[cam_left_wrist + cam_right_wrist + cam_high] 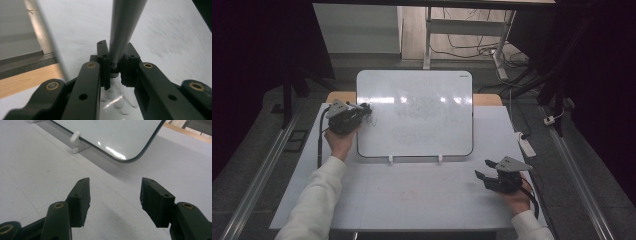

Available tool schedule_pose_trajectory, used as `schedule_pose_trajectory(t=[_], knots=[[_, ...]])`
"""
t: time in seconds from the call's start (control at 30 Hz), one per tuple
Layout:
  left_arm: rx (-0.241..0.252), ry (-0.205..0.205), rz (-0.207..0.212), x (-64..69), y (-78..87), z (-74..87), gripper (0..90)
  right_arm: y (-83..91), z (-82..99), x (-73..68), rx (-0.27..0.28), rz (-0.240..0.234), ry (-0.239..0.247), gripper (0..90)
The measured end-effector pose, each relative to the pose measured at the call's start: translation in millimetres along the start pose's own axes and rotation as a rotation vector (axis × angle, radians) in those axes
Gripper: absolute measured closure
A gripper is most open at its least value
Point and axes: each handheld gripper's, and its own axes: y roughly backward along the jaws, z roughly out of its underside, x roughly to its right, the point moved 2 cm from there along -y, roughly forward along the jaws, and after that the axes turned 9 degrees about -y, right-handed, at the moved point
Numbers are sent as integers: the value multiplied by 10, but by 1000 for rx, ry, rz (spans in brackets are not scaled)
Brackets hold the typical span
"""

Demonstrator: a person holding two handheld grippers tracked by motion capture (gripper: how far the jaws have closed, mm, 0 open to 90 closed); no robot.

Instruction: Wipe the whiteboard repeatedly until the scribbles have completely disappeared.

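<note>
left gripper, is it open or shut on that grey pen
Shut on it: in the left gripper view the left gripper has both black jaws pressed against the grey pen.

One whiteboard stands on the one white worktop, propped on two small white clip feet. One grey marker is there, clamped in one of the two tongs, the left tongs; the right tongs gape with nothing between them. Two hands hold them, one each.
</note>
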Motion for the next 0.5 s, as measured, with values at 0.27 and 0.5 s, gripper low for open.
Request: schedule_pose_trajectory(t=[0.27,0.5], knots=[[-44,-117,63,355,-162,-5,785,-27,7,-15,-11,-2,7,412],[-20,-38,46,170,-78,12,786,-24,8,-4,-9,-3,6,412]])
